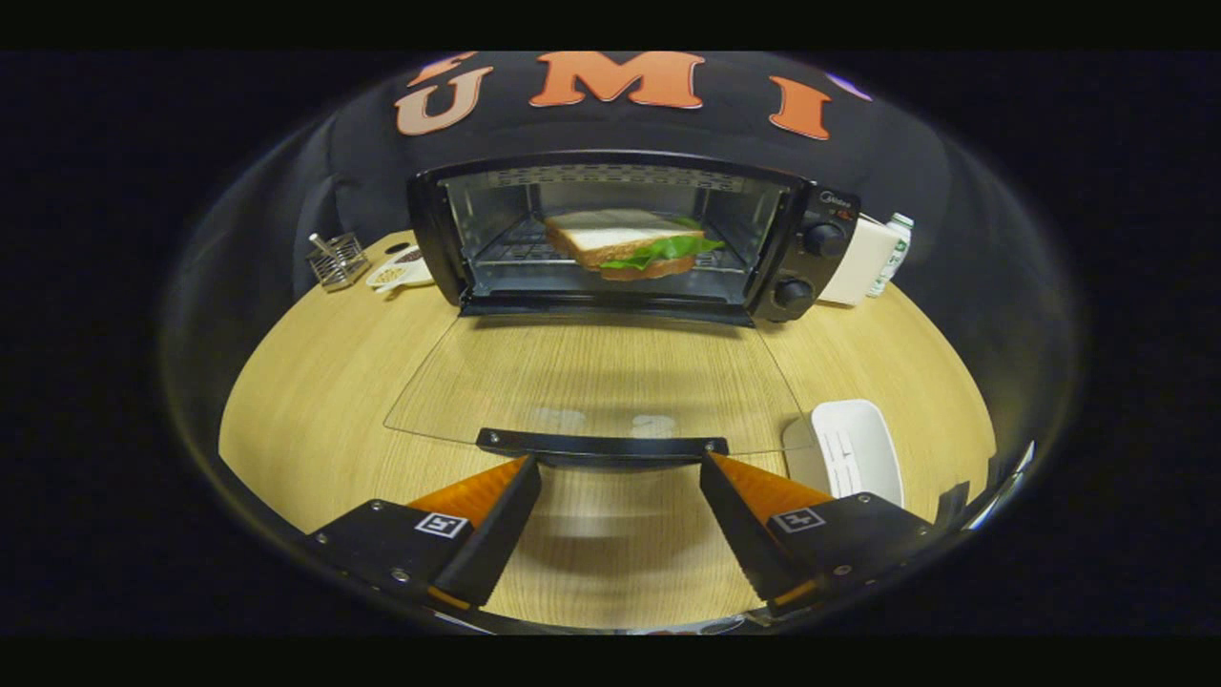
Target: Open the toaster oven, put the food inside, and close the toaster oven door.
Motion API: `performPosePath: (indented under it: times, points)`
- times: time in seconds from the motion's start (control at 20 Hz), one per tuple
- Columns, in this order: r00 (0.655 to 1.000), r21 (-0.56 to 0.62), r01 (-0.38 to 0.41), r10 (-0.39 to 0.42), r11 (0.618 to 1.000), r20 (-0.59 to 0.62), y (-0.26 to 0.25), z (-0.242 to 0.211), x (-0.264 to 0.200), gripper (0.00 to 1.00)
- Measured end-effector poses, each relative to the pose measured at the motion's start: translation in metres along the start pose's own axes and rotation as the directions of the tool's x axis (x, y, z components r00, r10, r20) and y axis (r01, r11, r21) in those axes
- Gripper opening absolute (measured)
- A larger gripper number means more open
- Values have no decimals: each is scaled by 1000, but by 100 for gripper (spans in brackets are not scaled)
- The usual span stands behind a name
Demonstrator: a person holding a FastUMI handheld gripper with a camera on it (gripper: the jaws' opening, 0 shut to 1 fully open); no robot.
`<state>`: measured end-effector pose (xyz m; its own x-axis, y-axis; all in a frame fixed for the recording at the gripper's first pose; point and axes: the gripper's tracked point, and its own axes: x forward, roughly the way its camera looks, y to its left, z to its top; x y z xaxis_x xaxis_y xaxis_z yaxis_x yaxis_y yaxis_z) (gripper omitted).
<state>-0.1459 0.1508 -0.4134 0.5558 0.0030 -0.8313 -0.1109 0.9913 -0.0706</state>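
1. Toaster oven (610,239) — a small pale brand mark sits above its knobs on the right panel, too small to read.
2. Hand-held gripper (620,468) — each finger carries a square black-and-white marker, no words.
3. Bottle (892,253), far right — label unreadable.

Clear glossy glass oven door (591,382) over matt wood-grain table (315,382)

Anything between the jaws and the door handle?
Nothing visible. The open gripper sits right at the door handle of the lowered glass door, jaws spread near its ends. The sandwich is already inside the toaster oven.
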Motion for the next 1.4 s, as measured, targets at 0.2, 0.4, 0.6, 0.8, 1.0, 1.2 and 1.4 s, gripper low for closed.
performPosePath:
  times: [0.2,0.4,0.6,0.8,1.0,1.2,1.4]
  points:
    - [1000,-22,22,-21,1000,10,0,3,5,100]
    - [999,-18,24,-24,1000,34,-1,3,3,100]
    - [999,-4,23,-23,1000,44,-1,6,0,100]
    - [997,17,19,-20,1000,70,-3,15,-9,100]
    - [991,62,-15,6,998,134,0,41,-25,100]
    - [982,95,-24,6,995,186,-3,78,-30,99]
    - [983,20,-36,32,999,182,-2,86,-37,100]
